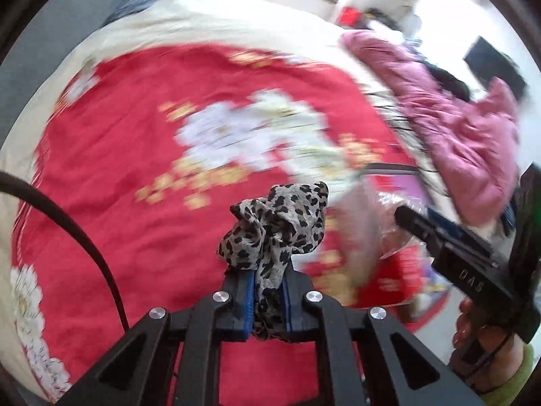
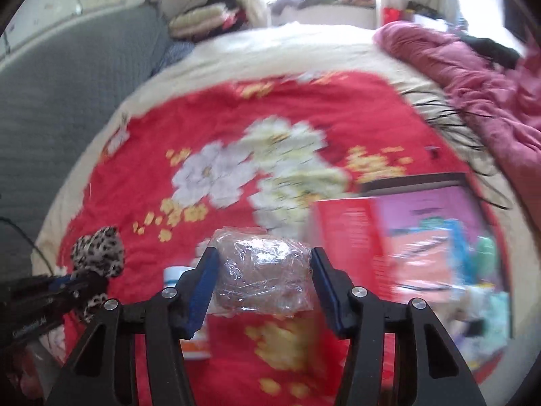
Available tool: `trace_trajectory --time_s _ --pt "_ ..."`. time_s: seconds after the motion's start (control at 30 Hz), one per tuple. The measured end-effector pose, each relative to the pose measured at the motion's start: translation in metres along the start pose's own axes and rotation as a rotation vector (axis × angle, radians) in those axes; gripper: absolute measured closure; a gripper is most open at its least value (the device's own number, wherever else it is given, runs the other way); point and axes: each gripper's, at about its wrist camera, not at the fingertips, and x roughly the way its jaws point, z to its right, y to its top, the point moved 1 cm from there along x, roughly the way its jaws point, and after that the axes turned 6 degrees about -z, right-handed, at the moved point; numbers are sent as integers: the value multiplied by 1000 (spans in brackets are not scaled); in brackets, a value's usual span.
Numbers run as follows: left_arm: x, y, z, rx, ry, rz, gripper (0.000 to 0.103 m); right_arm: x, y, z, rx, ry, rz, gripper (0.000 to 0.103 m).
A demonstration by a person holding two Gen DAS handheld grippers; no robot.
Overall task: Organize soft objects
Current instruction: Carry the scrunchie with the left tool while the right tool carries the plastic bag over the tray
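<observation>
Right now you are working over the bed (image 2: 142, 182), its red flowered quilt spread wide and a pink duvet (image 2: 480, 77) bunched along its right side. Near your right hand a colourful open box (image 2: 439, 237) is lying on the quilt; judging by the task, that is probably where the soft things are going. Your right tool (image 2: 263, 277) is standing about half open, both pads pressing the sides of a clear-wrapped brown bundle (image 2: 263, 280), which is hanging just above the quilt. Your left tool (image 1: 267, 299) is nearly closed, pinching a leopard-print scrunchie (image 1: 275, 226) whose ruffle is puffing out past the tips. Both views are blurring, so slow down as you are carrying. Keep the squeeze steady on the slippery wrap, and bring one tool over the box at a time so they are not crowding each other.
</observation>
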Motion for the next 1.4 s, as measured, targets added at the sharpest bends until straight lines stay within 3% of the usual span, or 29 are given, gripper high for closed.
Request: trace_trajectory --time_s 0.3,0.57,0.7,0.97,1.17,1.4 --pt "11 4 153 215 -94 -21 90 -79 -22 149 157 -163 80 46" --pt "52 -5 243 302 -92 -67 90 -92 -32 222 201 -169 78 46" --pt "77 -2 261 290 -67 -88 90 -85 -31 240 173 -160 65 46" --pt "121 3 273 280 -7 -125 89 -35 -29 258 154 -150 -4 46" --pt "136 -1 277 282 -17 -147 86 0 -34 270 174 -147 -44 45" --pt "141 -2 276 294 -2 -158 61 12 -37 265 155 -154 -70 42"
